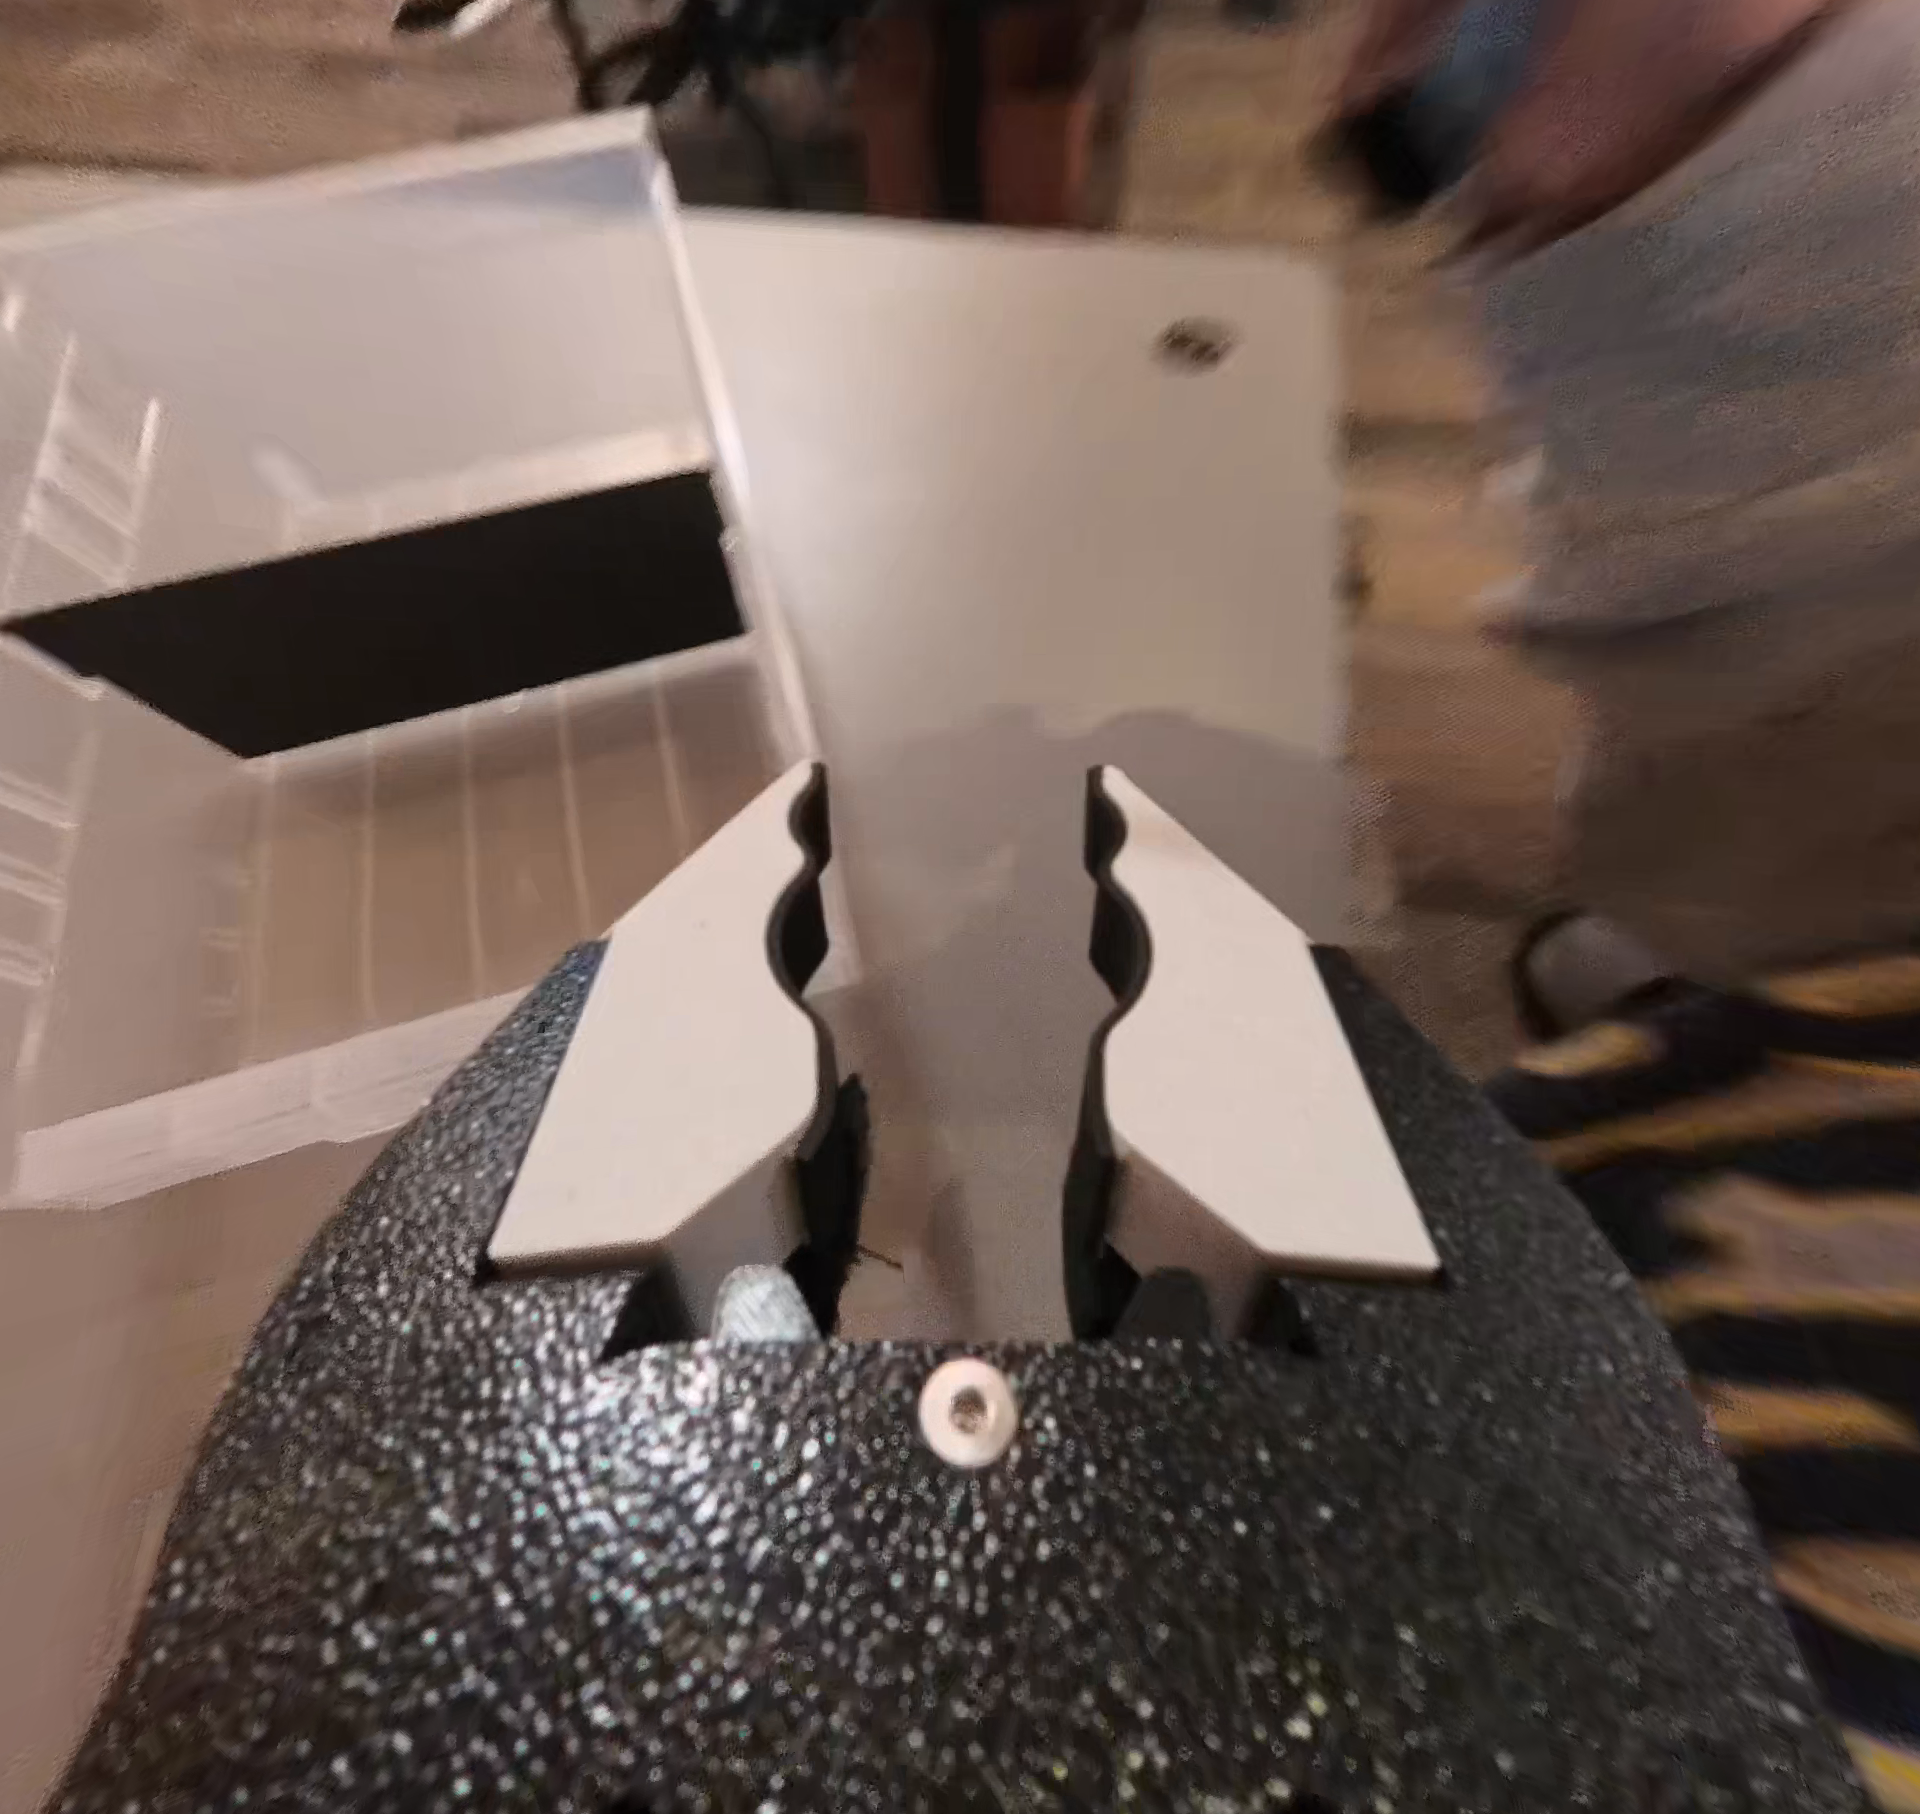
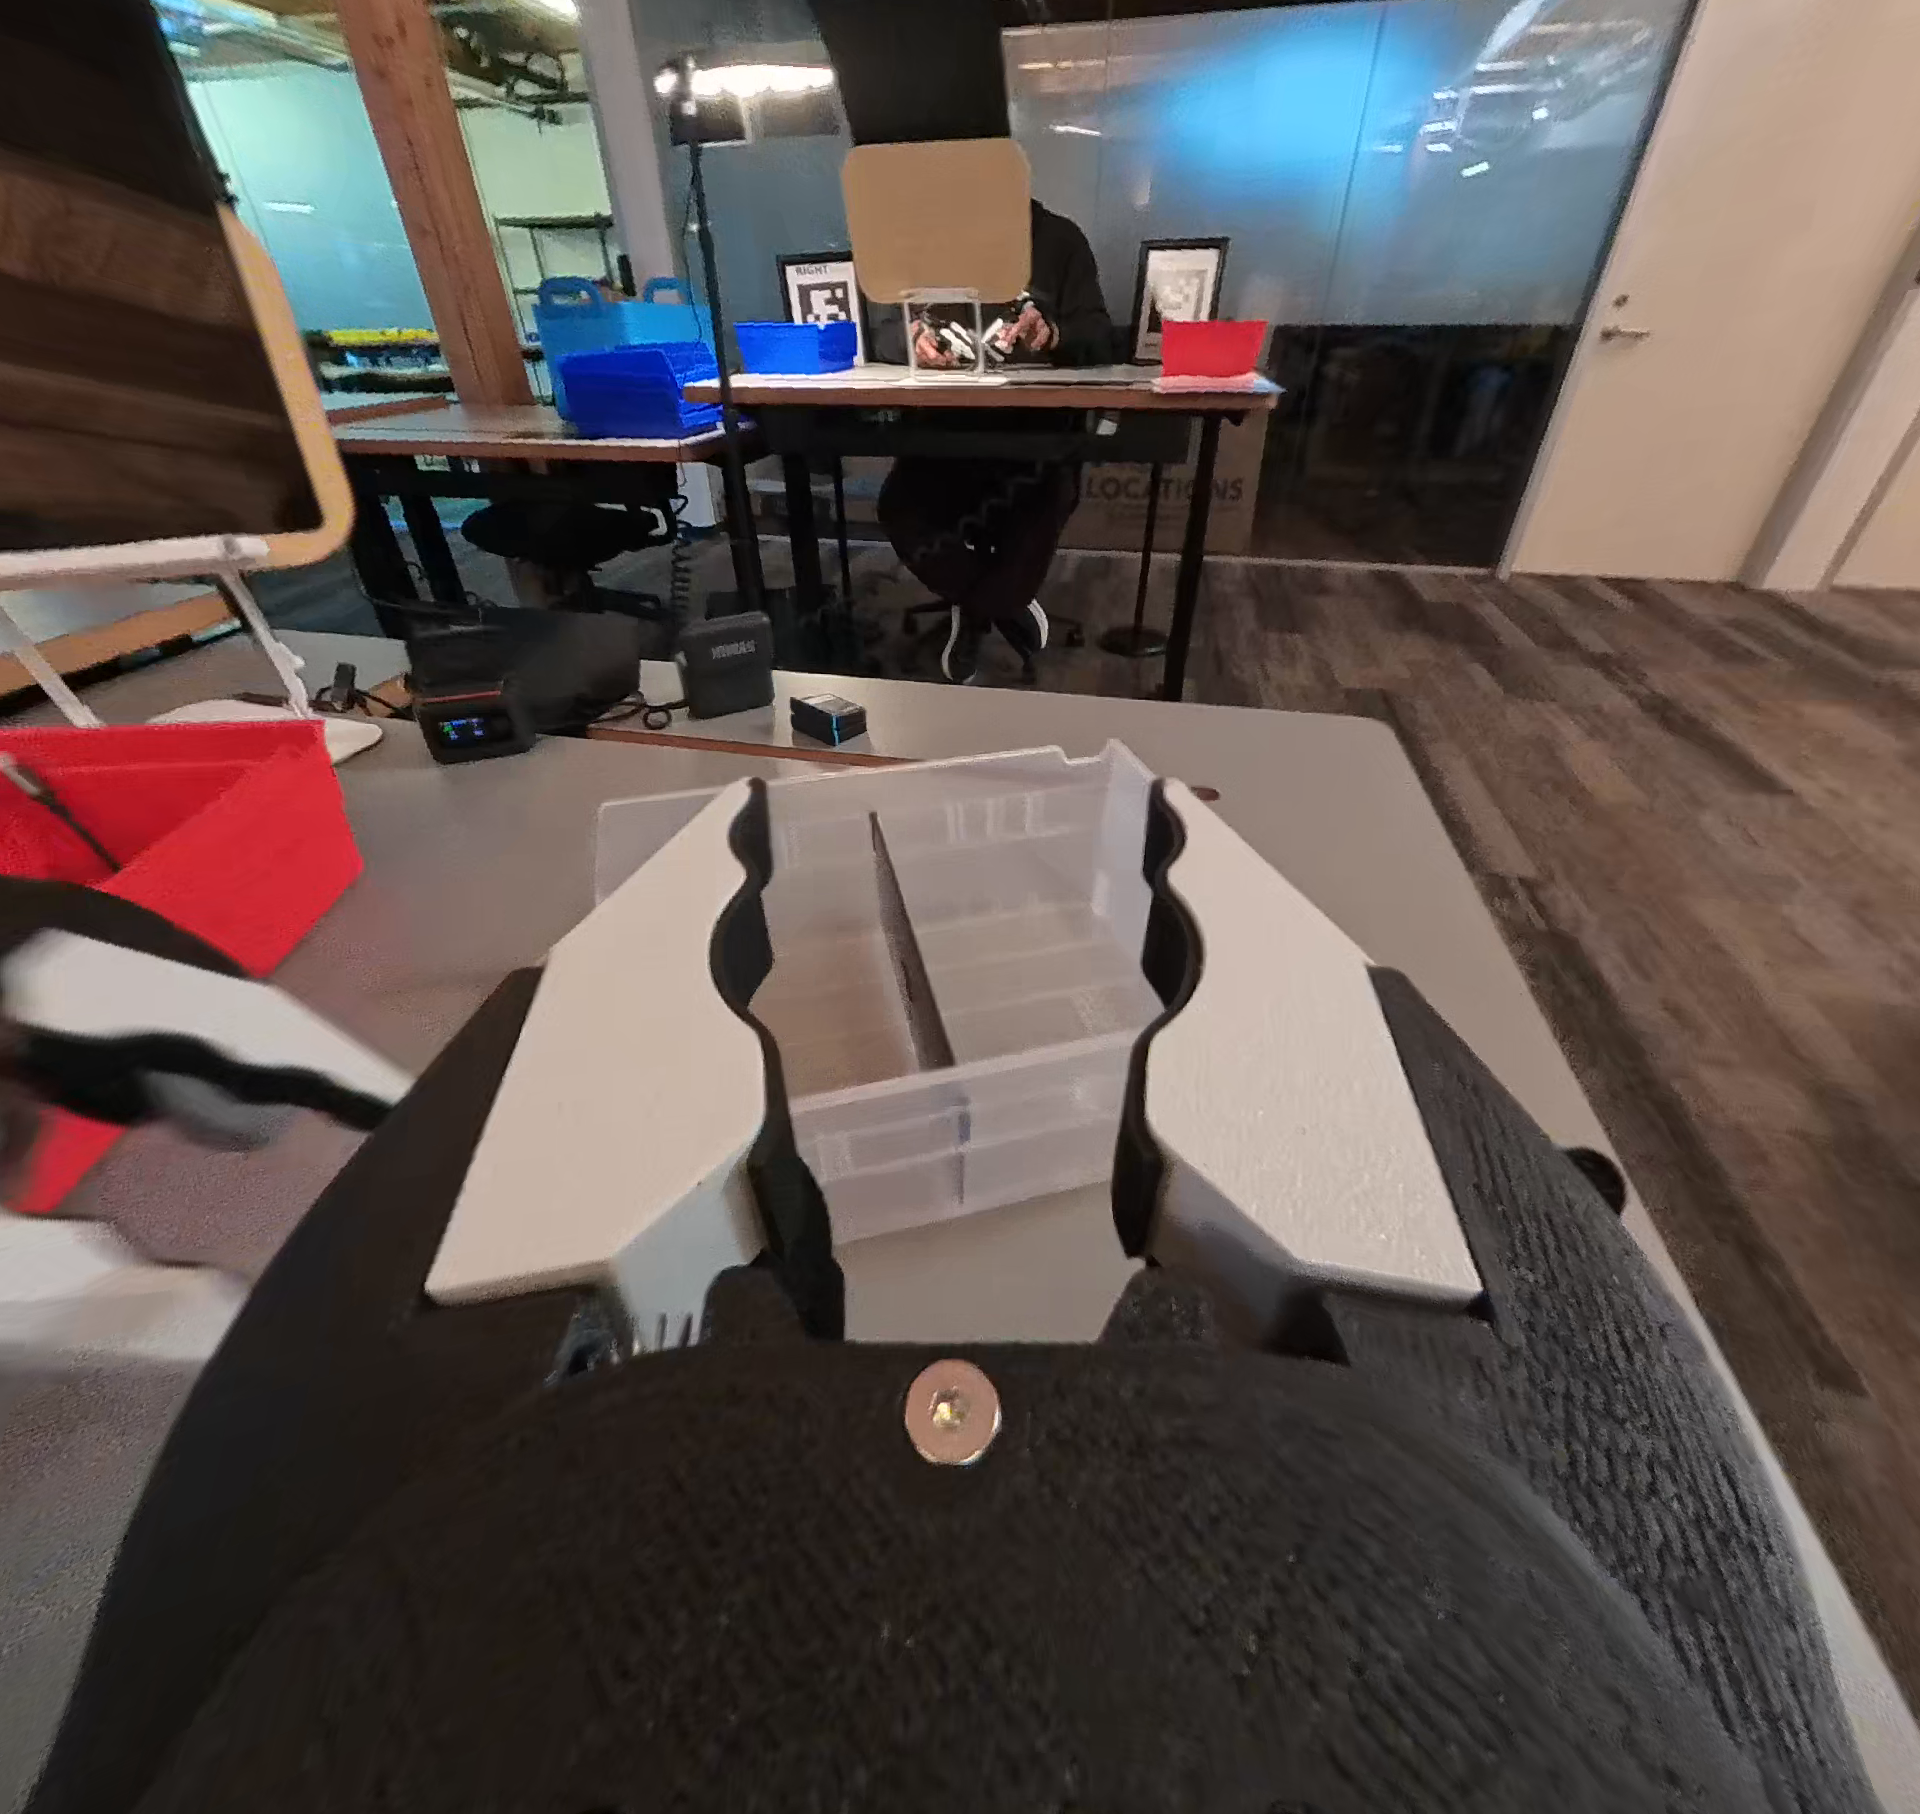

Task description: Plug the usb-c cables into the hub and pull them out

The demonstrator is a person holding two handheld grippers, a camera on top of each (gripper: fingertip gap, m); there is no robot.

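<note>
My left gripper [image 1: 958, 788] is open and empty over a white base plate [image 1: 1018, 476]; this view is blurred by motion. A clear plastic box [image 1: 312, 362] stands to its left, with a flat black slab [image 1: 395, 611] inside; I cannot tell whether the slab is the hub. My right gripper [image 2: 958, 808] is open and empty, and the clear box [image 2: 987, 1141] sits just beyond its fingertips, split by a thin dark divider [image 2: 909, 943]. The left gripper [image 2: 156, 1068] shows blurred at the left of the right wrist view. No USB-C cable shows clearly.
A red bin [image 2: 208, 860] holding a thin dark cable stands at the left of the grey table [image 2: 1403, 933]. A tablet on a white stand [image 2: 156, 310] and small black devices [image 2: 488, 715] are behind. A person [image 2: 1060, 289] sits at a far desk. Patterned carpet [image 1: 1766, 1193] lies to the right.
</note>
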